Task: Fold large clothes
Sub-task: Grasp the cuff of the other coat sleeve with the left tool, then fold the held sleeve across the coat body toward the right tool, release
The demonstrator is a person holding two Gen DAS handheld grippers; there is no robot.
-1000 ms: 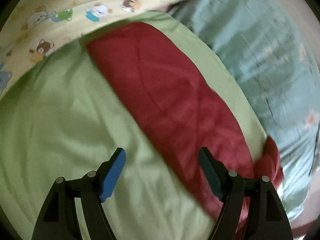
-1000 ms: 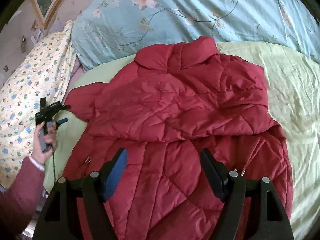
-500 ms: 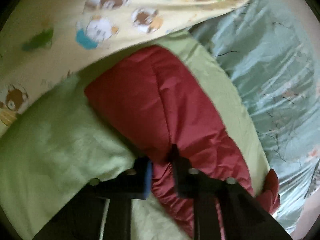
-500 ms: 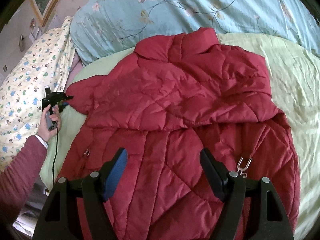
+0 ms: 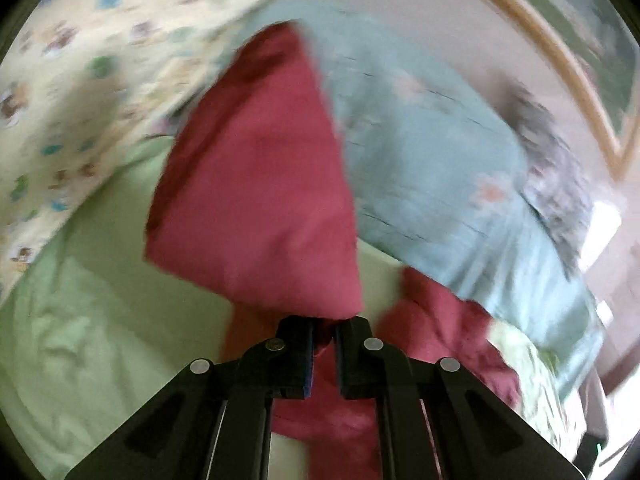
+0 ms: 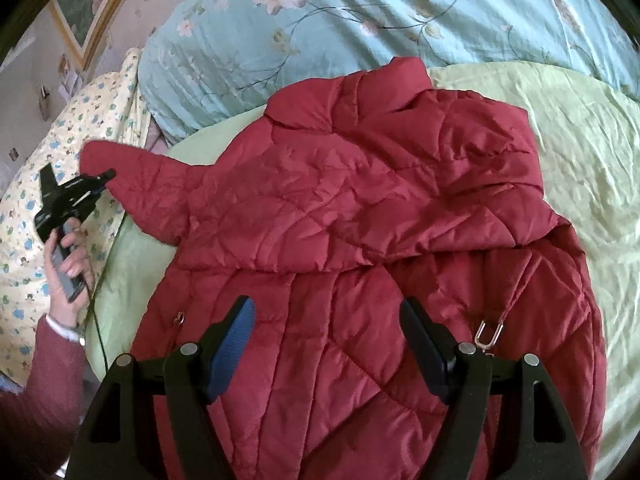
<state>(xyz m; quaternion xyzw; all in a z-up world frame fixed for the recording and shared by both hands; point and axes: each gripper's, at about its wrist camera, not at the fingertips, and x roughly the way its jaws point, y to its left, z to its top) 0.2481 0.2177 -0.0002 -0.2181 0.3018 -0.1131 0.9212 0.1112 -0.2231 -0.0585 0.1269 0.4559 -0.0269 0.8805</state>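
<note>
The red quilted jacket lies spread over the green sheet of the bed, collar toward twelve o'clock against the blue floral duvet, hem running toward six o'clock under the right wrist camera. One sleeve already lies folded across the chest from three o'clock, which suggests the sides are being brought in before the body is doubled over. The other sleeve stretches out toward nine o'clock, its cuff raised off the sheet in front of the yellow animal-print quilt. The left tongs are pressed together on that sleeve, pinching the cloth near the cuff so the red panel hangs up and away from them; the left view is blurred, so the exact bite cannot be made out. Holding it by the end probably lets the whole sleeve swing inward in one piece. The right tongs hover spread wide over the lower front of the jacket, holding nothing, seemingly waiting. A metal zipper pull rests on the cloth at four o'clock.
</note>
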